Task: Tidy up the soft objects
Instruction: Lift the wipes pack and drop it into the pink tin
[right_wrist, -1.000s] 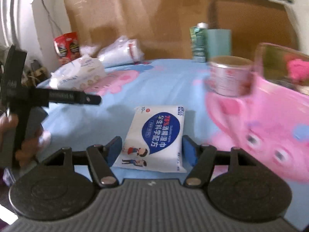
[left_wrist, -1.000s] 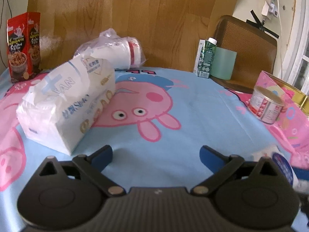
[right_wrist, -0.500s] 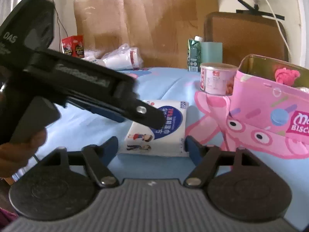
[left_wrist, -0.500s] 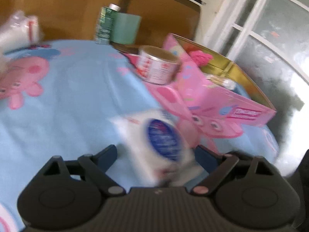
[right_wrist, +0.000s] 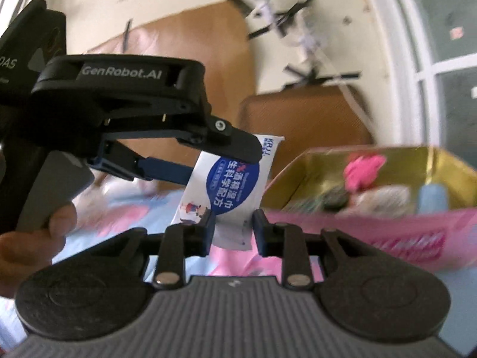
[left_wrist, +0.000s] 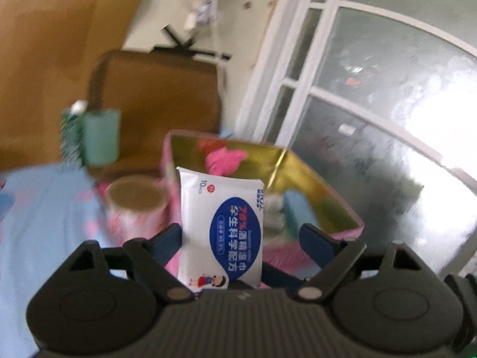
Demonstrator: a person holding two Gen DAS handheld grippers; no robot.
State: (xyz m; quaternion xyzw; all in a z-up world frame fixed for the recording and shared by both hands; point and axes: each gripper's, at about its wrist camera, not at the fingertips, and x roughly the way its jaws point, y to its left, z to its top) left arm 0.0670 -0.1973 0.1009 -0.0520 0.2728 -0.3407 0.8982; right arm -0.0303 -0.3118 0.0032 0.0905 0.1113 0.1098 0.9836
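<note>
Blue-and-pink cartoon tablecloth [left_wrist: 38,208] covers the surface, with a frosted window [left_wrist: 387,113] and a brown chair back [left_wrist: 161,95] behind. Both grippers are raised above it. Seen from the right wrist, the left gripper [right_wrist: 235,161] reaches in from the left, a hand [right_wrist: 35,238] wrapped round its handle. A wet-wipes pack [right_wrist: 226,191] hangs upright in the air beside the pink tin [right_wrist: 387,232]. The right gripper [right_wrist: 232,223] is pinched narrowly on the pack's lower edge. From the left wrist, the left gripper [left_wrist: 241,235] stands wide apart, only its left finger touching the pack [left_wrist: 223,229]. That view alone shows a can [left_wrist: 134,203] and a green cup [left_wrist: 101,137]. Blurred soft items lie inside the tin.
</note>
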